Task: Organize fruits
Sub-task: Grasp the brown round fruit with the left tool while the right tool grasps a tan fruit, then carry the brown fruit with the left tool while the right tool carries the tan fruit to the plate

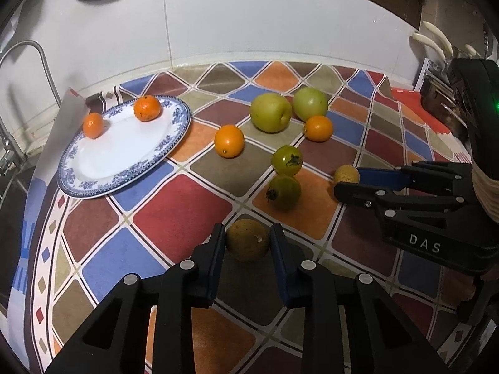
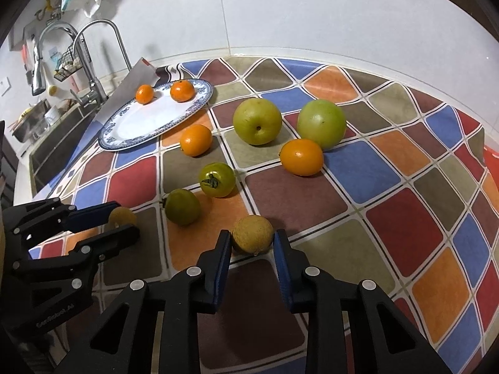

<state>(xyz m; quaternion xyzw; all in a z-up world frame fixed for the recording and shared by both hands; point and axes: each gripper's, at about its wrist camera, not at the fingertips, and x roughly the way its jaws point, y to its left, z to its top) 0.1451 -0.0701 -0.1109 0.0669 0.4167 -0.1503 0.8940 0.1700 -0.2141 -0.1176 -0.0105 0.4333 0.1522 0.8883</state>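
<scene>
A blue-rimmed white plate holds two small oranges at the back left; it also shows in the right wrist view. Two more oranges, two green apples and two green tomatoes lie on the checkered cloth. My left gripper has its jaws on both sides of a small brown-yellow fruit, touching it. My right gripper likewise closes around another brown-yellow fruit. Both fruits rest on the cloth.
A sink with faucets lies left of the plate. A white tiled wall runs behind the counter. A knife rack stands at the right. The cloth's folded corner rises behind the plate.
</scene>
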